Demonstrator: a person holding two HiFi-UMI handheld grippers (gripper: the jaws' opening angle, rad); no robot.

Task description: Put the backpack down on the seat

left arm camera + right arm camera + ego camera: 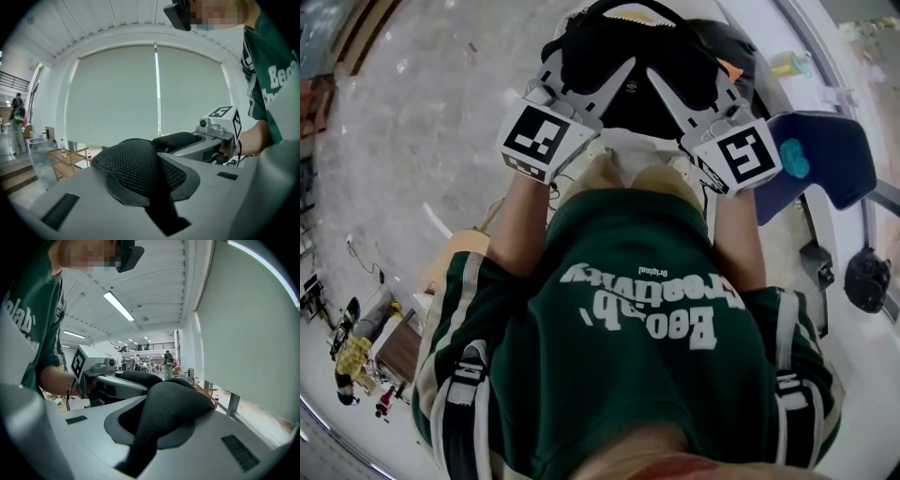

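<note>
Looking down, we see the left gripper [605,75] and right gripper [670,89] each clamped on a black mesh strap [136,164] of the backpack [628,42], held at twelve o'clock. Its lower part is hidden behind the jaws, so we cannot tell whether it touches the blue seat [825,150] at two o'clock.

The backpack [628,47] is black, with a mesh weave on its straps [136,164]. The left gripper [157,178] and right gripper [152,423] are grey, with white cubes bearing black square markers. The shirt [619,309] is dark green with white lettering and white-and-black sleeve stripes, the seat [830,150] dark blue with a teal patch, the floor [412,112] speckled pale grey.
</note>
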